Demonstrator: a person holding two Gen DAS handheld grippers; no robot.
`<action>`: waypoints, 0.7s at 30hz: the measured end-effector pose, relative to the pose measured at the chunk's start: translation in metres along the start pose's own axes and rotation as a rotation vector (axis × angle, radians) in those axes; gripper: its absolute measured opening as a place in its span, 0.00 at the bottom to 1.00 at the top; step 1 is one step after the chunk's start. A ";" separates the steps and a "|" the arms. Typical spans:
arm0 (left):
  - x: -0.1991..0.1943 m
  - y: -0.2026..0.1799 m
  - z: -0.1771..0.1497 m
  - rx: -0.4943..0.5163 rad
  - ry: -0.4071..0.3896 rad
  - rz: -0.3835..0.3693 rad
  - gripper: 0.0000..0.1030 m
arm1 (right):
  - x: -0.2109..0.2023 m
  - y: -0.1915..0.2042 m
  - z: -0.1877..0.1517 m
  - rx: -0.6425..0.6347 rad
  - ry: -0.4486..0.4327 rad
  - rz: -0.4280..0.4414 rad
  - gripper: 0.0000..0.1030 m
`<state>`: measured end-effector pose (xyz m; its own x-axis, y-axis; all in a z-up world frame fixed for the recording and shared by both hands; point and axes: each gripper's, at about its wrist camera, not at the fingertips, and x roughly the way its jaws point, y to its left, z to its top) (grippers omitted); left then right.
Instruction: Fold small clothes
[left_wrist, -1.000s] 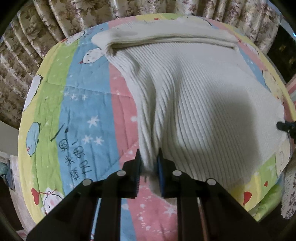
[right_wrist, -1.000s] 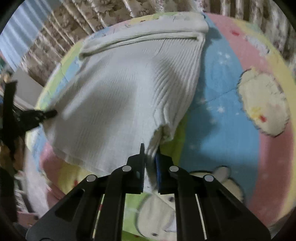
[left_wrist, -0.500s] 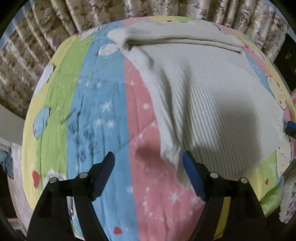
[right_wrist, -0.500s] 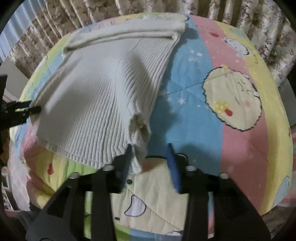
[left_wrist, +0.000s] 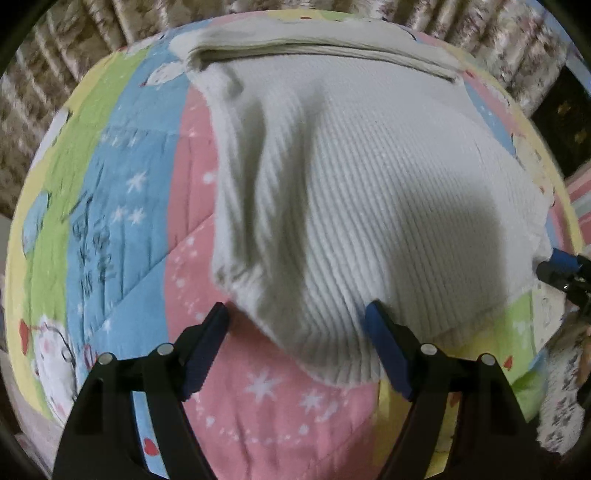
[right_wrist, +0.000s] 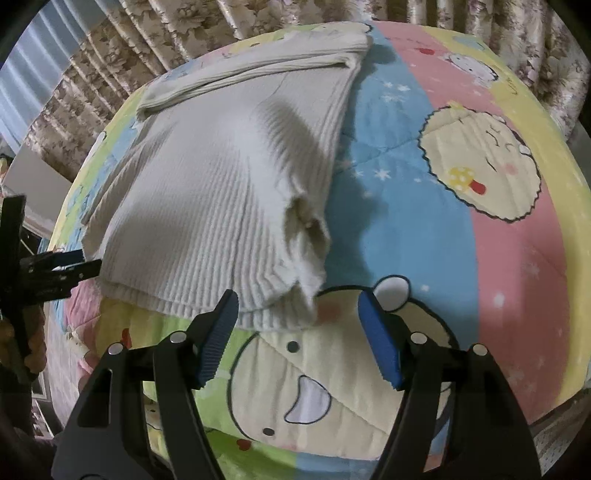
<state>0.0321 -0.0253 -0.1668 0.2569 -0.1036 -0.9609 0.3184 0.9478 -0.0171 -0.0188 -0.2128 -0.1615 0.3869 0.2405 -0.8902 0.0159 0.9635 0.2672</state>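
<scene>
Now both tools have let go: the left hand-held gripper (left_wrist: 295, 321) stands with jaws apart, having just opened off the near hem of a cream ribbed sweater (left_wrist: 369, 192), which it pinched a second ago. Likewise the right hand-held gripper (right_wrist: 297, 310) has just been opening, its pads clear of the hem corner. Spread flat, the sweater lies on a cartoon-print quilt (right_wrist: 461, 240), whose dark handwritten characters are too blurred to read.
</scene>
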 end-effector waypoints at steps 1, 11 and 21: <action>0.000 -0.004 0.001 0.010 -0.003 0.006 0.70 | 0.001 0.001 0.000 -0.004 0.003 0.001 0.66; -0.004 -0.013 0.013 0.051 -0.023 -0.007 0.28 | 0.011 0.004 0.001 0.042 0.039 0.060 0.61; -0.007 -0.004 0.014 0.054 -0.036 0.001 0.16 | 0.017 0.026 0.010 -0.065 0.034 0.015 0.15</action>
<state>0.0422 -0.0328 -0.1561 0.2894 -0.1146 -0.9503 0.3668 0.9303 -0.0005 -0.0028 -0.1848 -0.1667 0.3548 0.2579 -0.8987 -0.0498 0.9650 0.2574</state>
